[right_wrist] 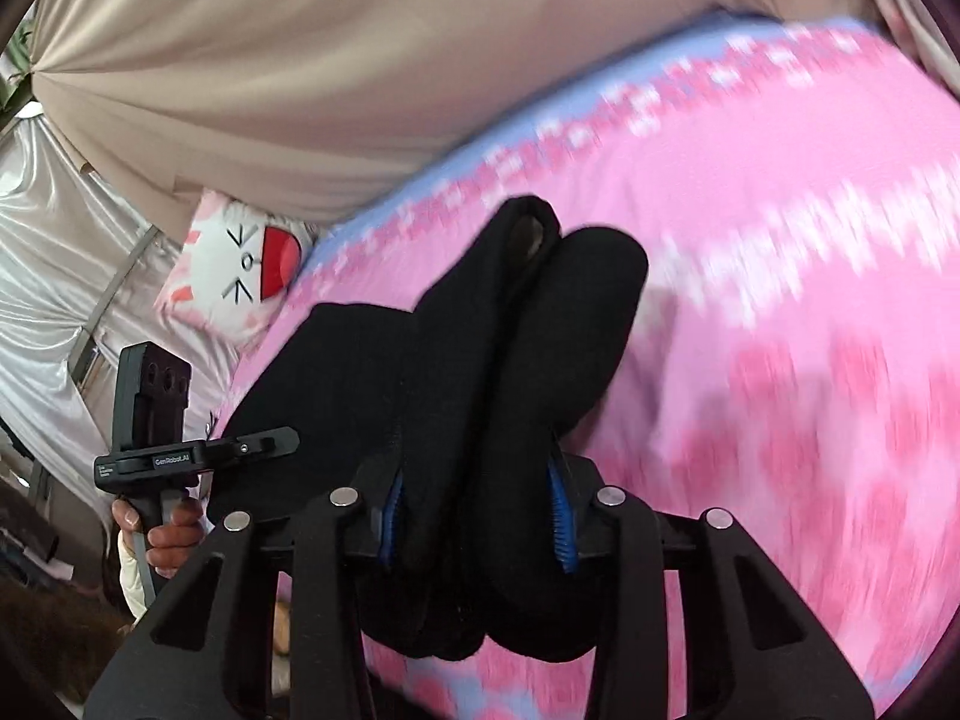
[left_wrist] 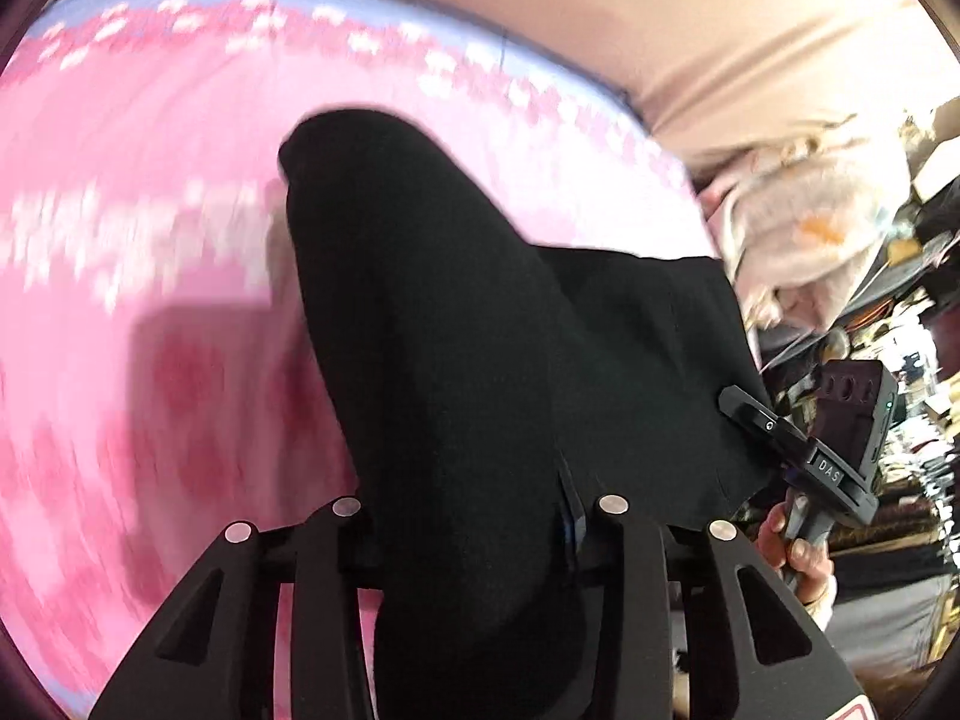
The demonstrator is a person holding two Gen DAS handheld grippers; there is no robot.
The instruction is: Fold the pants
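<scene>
The black pants (left_wrist: pixel 456 360) hang bunched between both grippers above a pink patterned bed cover (left_wrist: pixel 150 240). My left gripper (left_wrist: pixel 474 516) is shut on the pants; the cloth drapes over its fingers and hides them. In its view the right gripper (left_wrist: pixel 750 408) grips the cloth's right edge. In the right wrist view my right gripper (right_wrist: pixel 480 504) is shut on thick folds of the pants (right_wrist: pixel 480 372), with blue pads (right_wrist: pixel 561 522) showing beside them. The left gripper (right_wrist: pixel 264 444) shows there at the left, clamped on the cloth's edge.
The bed cover (right_wrist: pixel 780 300) is blurred by motion. A beige curtain (right_wrist: pixel 300 72) hangs behind the bed. A white cat-face pillow (right_wrist: pixel 240 270) lies at the bed's far left corner. Cluttered shelves and piled cloth (left_wrist: pixel 840 240) stand at the right.
</scene>
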